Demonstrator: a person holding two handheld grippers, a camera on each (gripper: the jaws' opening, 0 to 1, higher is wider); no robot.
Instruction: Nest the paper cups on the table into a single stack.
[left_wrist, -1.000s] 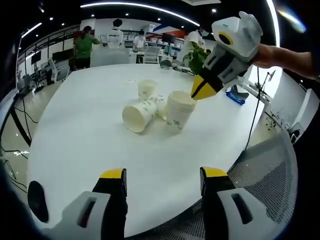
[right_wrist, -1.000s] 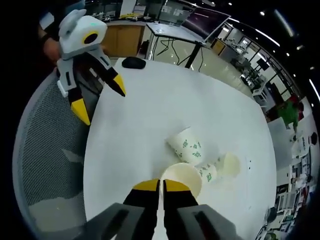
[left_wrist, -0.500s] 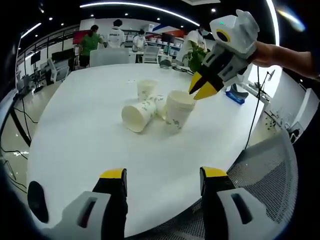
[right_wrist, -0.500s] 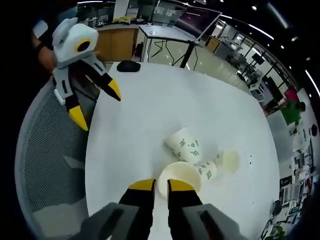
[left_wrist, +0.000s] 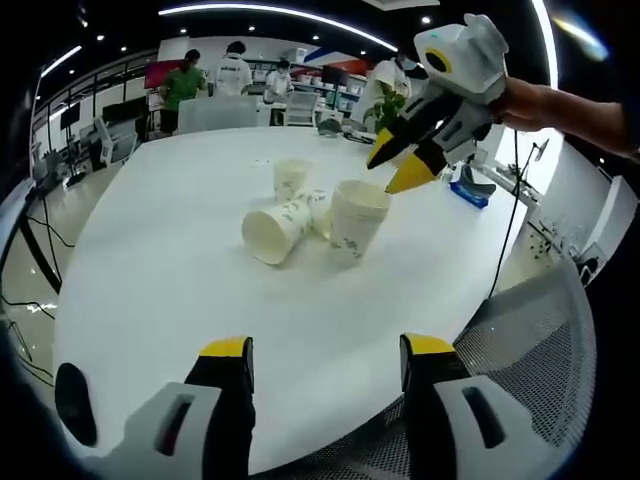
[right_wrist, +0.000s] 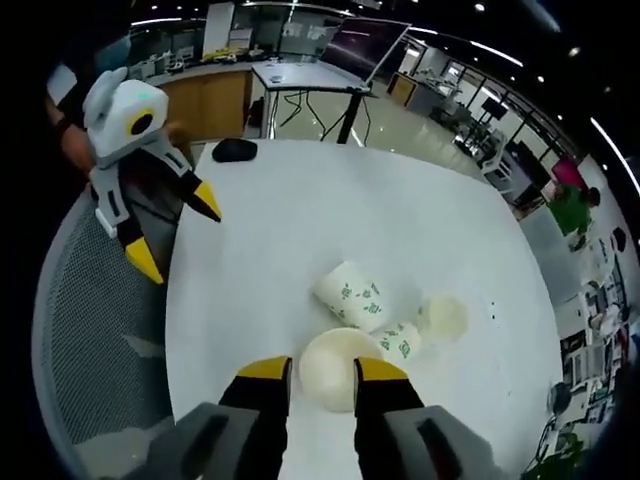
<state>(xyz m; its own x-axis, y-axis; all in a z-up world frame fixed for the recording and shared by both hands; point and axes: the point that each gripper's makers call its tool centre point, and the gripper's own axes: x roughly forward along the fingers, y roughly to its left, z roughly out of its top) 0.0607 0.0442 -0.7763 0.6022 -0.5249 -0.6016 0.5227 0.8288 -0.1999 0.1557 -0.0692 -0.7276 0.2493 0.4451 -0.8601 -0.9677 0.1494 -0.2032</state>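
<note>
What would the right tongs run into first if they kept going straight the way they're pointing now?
Most likely the upright paper cup: its open mouth sits between and just ahead of the right tongs, which are open. Depth is hard to judge through the fisheye, so the tips may pass its rim closely.

My paper cups (left_wrist: 350, 218) are cream-white with small green printed motifs, sitting on a plain white table (left_wrist: 170, 270). Both my grippers, left (left_wrist: 325, 348) and right (right_wrist: 322, 371), have yellow tips over black jaws and pale grey-white bodies.
</note>
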